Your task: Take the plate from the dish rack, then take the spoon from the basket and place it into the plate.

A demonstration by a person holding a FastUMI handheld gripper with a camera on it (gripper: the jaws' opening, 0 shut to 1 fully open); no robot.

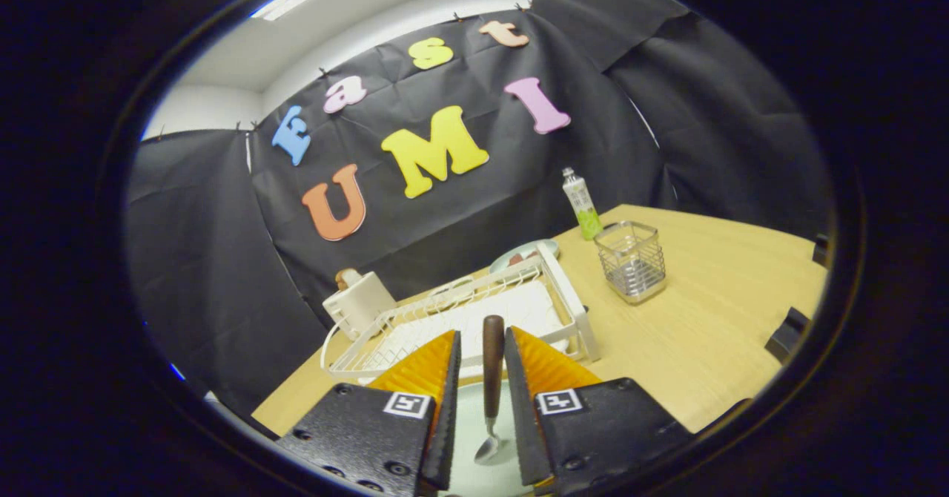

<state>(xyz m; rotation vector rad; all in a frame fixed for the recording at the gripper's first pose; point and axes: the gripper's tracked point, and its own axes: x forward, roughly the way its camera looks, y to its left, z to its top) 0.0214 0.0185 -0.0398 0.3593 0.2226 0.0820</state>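
Lengthwise between tongs point(482, 356), spoon point(491, 386), bowl toward camera.

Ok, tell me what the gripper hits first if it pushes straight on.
Probably the white dish rack just ahead of the gripper, though depth is unclear. Its fingers stand slightly apart around the spoon, which lies over the pale plate.

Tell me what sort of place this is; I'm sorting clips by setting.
Likely a staged kitchen tabletop in a cloth-walled booth: a white dish rack, a wire basket and a bottle on a wooden table. The gripper stands open around a spoon over a plate.
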